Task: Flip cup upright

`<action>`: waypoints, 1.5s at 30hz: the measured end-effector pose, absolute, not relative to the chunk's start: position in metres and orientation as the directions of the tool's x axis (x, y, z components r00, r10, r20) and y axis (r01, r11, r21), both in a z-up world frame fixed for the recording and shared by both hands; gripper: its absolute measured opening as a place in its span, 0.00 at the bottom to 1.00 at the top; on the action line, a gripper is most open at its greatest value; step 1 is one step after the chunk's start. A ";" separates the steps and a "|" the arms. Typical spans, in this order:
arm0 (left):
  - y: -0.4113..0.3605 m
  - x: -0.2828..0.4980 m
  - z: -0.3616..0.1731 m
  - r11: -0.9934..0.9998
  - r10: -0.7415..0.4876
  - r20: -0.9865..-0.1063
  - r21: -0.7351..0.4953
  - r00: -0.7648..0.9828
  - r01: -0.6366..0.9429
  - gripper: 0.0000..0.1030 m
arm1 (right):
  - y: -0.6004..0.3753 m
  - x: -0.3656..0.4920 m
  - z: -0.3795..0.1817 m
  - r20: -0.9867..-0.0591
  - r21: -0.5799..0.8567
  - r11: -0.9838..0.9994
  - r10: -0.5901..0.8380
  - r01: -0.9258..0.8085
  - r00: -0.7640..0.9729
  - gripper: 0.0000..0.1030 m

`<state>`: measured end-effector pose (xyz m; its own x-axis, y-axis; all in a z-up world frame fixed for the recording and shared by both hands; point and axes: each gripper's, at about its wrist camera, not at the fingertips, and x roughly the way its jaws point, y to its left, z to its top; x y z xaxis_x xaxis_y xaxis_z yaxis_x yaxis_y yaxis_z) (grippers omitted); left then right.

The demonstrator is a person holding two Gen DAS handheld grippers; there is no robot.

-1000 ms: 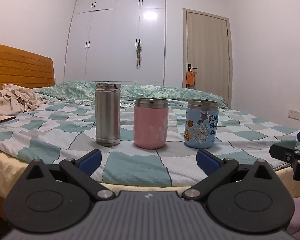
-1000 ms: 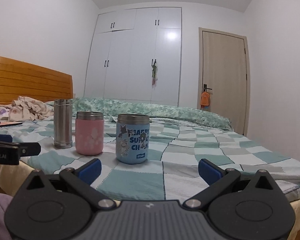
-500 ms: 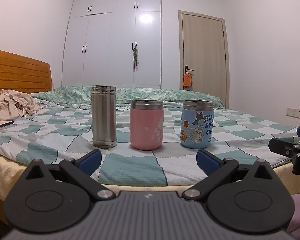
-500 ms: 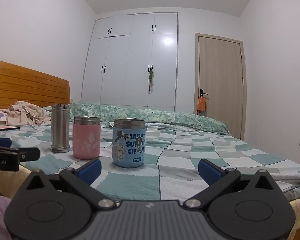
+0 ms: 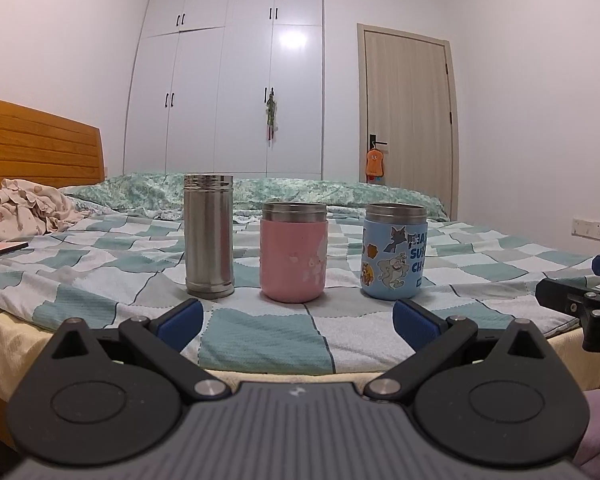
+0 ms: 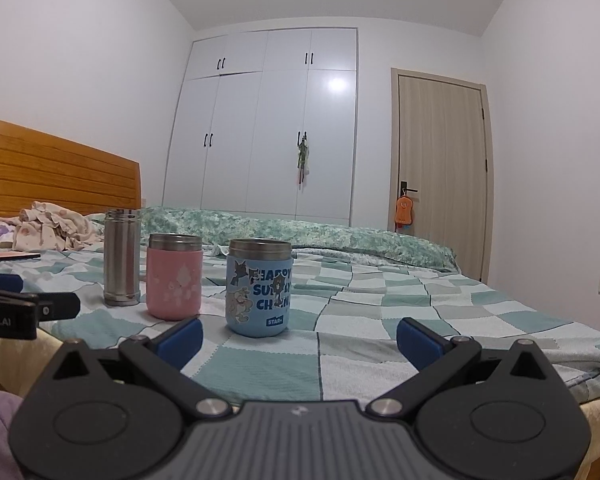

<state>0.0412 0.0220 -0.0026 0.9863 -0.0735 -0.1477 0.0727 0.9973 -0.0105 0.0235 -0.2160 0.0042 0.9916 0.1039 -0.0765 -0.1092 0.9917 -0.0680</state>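
Note:
Three cups stand in a row on the checked bedspread (image 5: 260, 336): a tall steel cup (image 5: 209, 236) on the left, a pink cup (image 5: 293, 251) in the middle, a blue cartoon cup (image 5: 394, 257) on the right. The same row shows in the right wrist view: steel cup (image 6: 121, 257), pink cup (image 6: 174, 276), blue cup (image 6: 259, 287). My left gripper (image 5: 298, 318) is open and empty, short of the pink cup. My right gripper (image 6: 299, 334) is open and empty, just right of the blue cup and short of it.
A crumpled cloth (image 5: 28, 208) and a flat pink book (image 5: 0, 249) lie at the left near the wooden headboard (image 5: 36, 144). A green quilt (image 5: 320, 192) lies across the far side. White wardrobe and door stand behind. The bed's near edge (image 5: 260, 374) is below the grippers.
Both grippers have dropped and tilted up a little, so the cups sit lower in both views. The cups have not moved. Both grippers stay open.

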 end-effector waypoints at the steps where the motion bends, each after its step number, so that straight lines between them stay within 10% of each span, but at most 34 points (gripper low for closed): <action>1: 0.022 0.041 -0.003 0.997 -0.074 -0.148 -0.011 0.986 0.073 1.00 | -0.216 0.023 0.004 -0.076 -0.068 0.992 0.104 -0.109 0.992 1.00; 45: 0.020 0.037 -0.001 0.998 -0.066 -0.121 -0.001 0.990 0.066 1.00 | -0.215 0.023 0.004 -0.066 -0.069 0.991 0.107 -0.112 0.992 1.00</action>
